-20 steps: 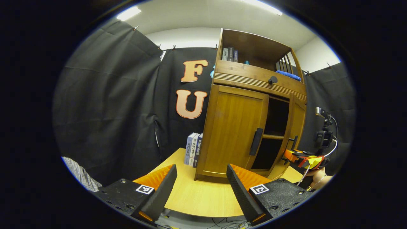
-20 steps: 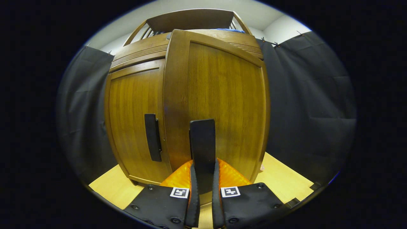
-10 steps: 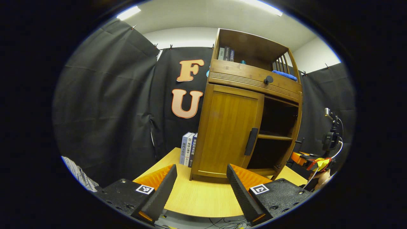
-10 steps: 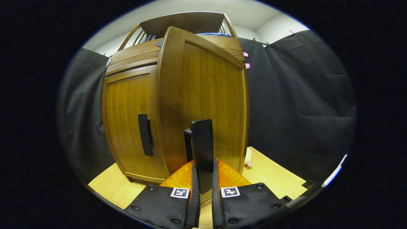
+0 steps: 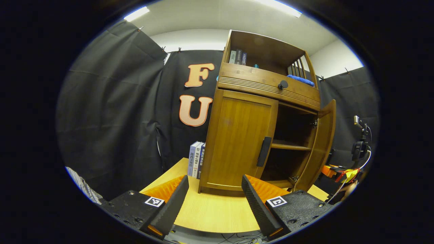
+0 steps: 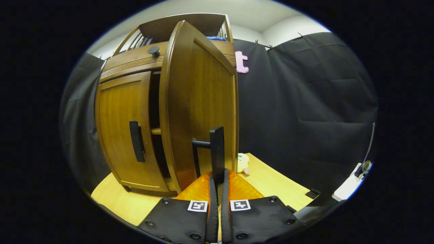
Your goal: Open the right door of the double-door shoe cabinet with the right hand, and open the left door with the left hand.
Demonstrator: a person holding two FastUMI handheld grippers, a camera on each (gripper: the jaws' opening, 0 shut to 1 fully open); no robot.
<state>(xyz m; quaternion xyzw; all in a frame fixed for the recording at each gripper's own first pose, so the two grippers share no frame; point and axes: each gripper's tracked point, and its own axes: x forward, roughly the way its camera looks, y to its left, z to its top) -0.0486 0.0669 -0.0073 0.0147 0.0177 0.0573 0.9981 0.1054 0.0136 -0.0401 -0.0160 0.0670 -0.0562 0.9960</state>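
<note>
Right gripper [image 6: 217, 189] clenched on the right door's handle [image 6: 217, 149], door swung wide; next, the released left gripper [image 5: 213, 200] takes the left door's handle [image 5: 264, 151]

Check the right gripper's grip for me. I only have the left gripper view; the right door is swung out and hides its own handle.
Observer: In the right gripper view the right gripper has its jaws shut on the dark vertical handle of the right door, low on the bar.
Operator: Anything behind that door in its swing path?
Observer: A small pale toy figure sits on the table beside the cabinet, just past the door's hinge edge. I cannot tell whether the door would touch it if it opened further.
</note>
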